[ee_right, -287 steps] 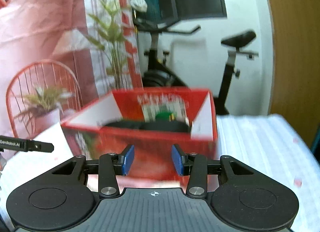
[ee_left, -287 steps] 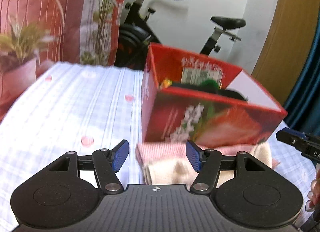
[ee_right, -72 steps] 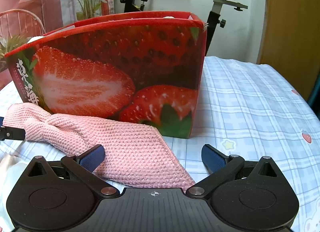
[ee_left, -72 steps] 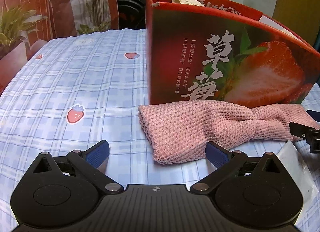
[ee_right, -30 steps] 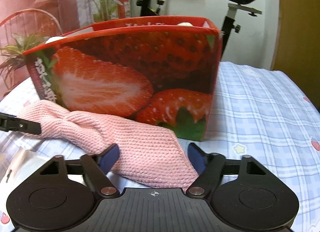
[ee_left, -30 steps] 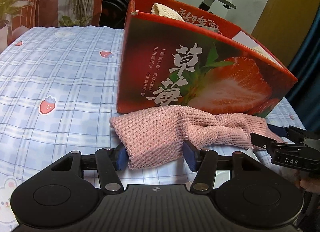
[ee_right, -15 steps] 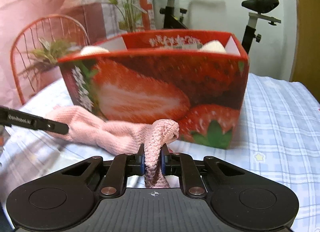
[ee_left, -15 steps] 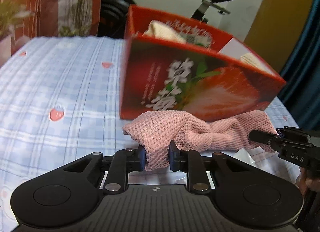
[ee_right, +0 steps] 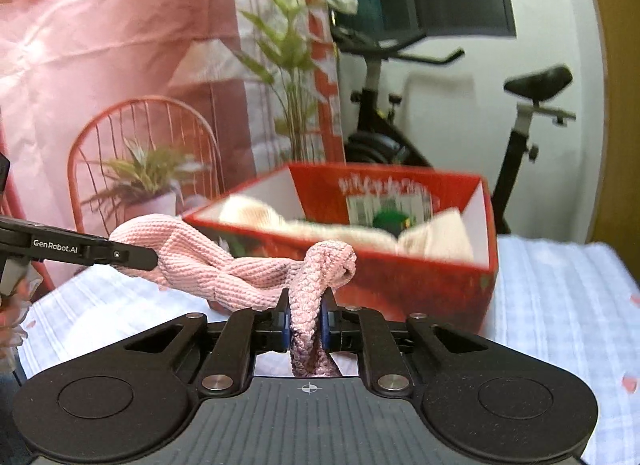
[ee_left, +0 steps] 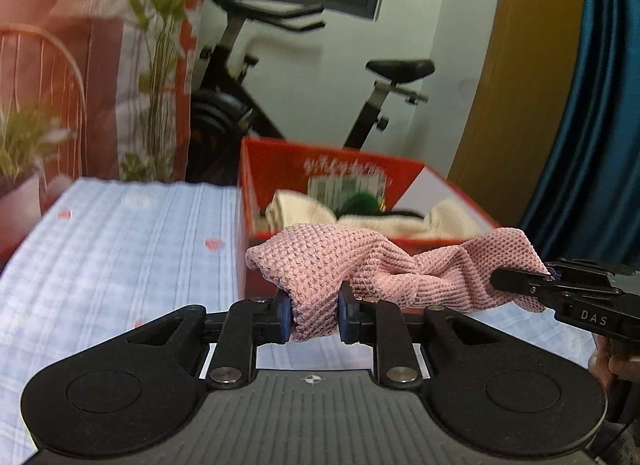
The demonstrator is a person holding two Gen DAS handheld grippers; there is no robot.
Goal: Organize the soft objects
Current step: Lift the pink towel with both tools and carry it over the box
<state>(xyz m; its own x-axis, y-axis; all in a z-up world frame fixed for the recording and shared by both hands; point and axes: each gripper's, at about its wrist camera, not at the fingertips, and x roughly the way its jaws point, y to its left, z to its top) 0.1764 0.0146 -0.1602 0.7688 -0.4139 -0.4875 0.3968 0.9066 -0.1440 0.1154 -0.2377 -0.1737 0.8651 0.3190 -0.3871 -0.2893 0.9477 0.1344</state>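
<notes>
Pink knitted cloth [ee_left: 372, 265] hangs stretched and twisted between the two claws, lifted clear of the checked desk [ee_left: 112, 249] in front of the red strawberry box [ee_left: 332, 169]. The left claw [ee_left: 312, 315] has just closed and pinches one bunched end of the cloth between its blue pads; in its view the right claw [ee_left: 516, 281] comes in from 3 o'clock, clamped on the far end. In the right wrist view the right claw [ee_right: 305, 321] squeezes a narrow fold of the cloth, and the left claw [ee_right: 136, 255] enters from 9 o'clock. The open box at 12 o'clock holds cream cloths [ee_right: 272, 221] and something green [ee_right: 390, 221]. An exercise bike [ee_left: 248, 101] stands behind the desk.
</notes>
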